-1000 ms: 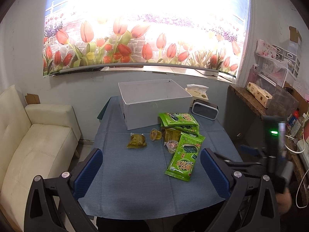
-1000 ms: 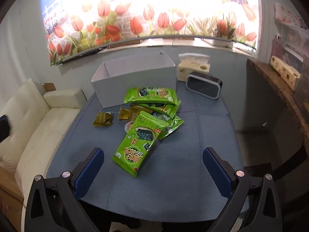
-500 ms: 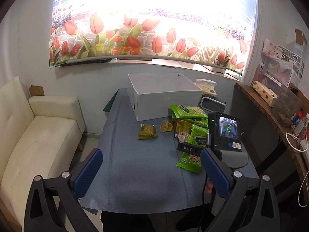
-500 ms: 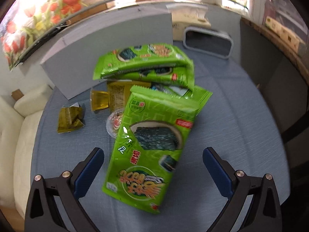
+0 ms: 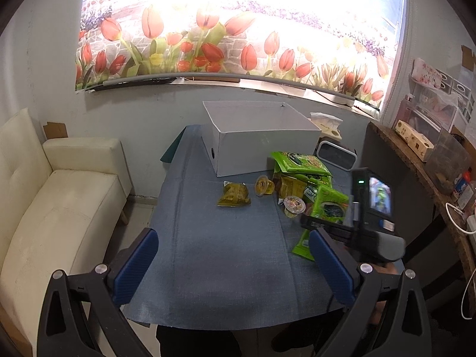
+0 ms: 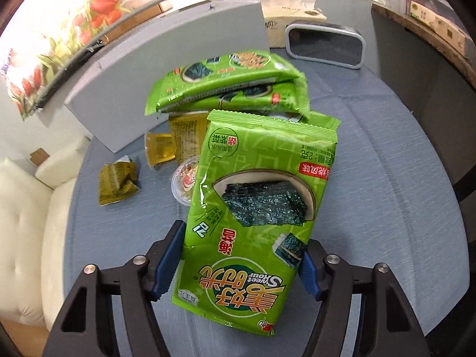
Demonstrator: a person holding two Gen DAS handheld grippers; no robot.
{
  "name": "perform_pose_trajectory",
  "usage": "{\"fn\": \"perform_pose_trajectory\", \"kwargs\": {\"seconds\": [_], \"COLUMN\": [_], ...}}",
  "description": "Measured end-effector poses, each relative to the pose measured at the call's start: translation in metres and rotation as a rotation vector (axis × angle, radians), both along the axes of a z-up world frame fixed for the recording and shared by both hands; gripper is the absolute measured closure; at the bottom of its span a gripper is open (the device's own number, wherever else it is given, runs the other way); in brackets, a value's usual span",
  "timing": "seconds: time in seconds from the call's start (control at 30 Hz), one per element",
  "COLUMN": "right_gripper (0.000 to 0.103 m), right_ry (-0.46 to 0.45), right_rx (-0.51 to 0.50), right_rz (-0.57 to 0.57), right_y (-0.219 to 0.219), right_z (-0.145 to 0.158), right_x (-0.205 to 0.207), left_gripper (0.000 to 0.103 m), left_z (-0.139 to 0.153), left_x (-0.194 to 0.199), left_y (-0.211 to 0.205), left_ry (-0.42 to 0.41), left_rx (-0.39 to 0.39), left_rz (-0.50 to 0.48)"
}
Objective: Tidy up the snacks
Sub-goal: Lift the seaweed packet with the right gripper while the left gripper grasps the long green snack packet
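Where the right gripper [image 6: 235, 264] reaches over the near part of the blue cloth-covered table [image 6: 401, 208], its blue rubbery pads [image 6: 168, 255] press both long edges of a glossy green seaweed packet [image 6: 255, 202], clamped on it. The flat rectangular packet lies face up with a crimped seal at its far end, and its film is wrinkled beside the left pad. The left gripper [image 5: 235, 264] hovers above the near table edge, fingers spread wide and holding nothing. Just beyond the held packet sits a small round jelly cup [image 6: 184, 183] with a clear plastic wall, partly tucked under the packet's left edge. To its left rests a crumpled olive-gold wrapper [image 6: 117, 183], apart from the rest. Farther back, two more green packets [image 6: 226, 80] are stacked, leaning against the grey rectangular cardboard box [image 6: 166, 74], with yellow sachets [image 6: 184, 131] below them. Behind stand a rounded dark-screened device [image 6: 324, 46] and a tissue box [image 6: 285, 9].
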State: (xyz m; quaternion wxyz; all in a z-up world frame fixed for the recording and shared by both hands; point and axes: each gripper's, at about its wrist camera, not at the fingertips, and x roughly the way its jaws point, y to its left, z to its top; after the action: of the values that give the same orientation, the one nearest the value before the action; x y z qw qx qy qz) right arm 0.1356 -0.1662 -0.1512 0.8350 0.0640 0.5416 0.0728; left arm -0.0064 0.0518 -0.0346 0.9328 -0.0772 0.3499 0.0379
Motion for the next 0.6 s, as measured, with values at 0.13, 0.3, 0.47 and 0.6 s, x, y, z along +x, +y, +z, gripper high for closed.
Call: {"fn": "perform_pose_trajectory", "kwargs": {"seconds": [0.13,0.3,0.47,0.6], "right_gripper": [0.031,0.031,0.031,0.031], "right_ry": [-0.024,-0.033,-0.059,-0.077], "right_rx": [0.05,0.086,0.107,0.125], "right_rz": [0.021,0.029,0.03,0.027], "right_y": [-0.033,-0.068,-0.093,-0.112], "right_z": [0.02,0.036,0.052,0.061], "right_x": [-0.018,-0.032,-0.047,-0.055], "left_gripper": [0.0,0.0,0.0,0.0], "left_z": [-0.005,-0.013,-0.017,-0.027], "left_x": [0.024,0.079,0.143,0.187], "left_y": [-0.01,-0.036,-0.074,-0.106], "left_ry": [-0.004,-0.043,-0.019,0.018], "left_rx": [0.018,0.105,0.175,0.252], "left_rz": [-0.073,-0.329,-0.533,-0.654]}}
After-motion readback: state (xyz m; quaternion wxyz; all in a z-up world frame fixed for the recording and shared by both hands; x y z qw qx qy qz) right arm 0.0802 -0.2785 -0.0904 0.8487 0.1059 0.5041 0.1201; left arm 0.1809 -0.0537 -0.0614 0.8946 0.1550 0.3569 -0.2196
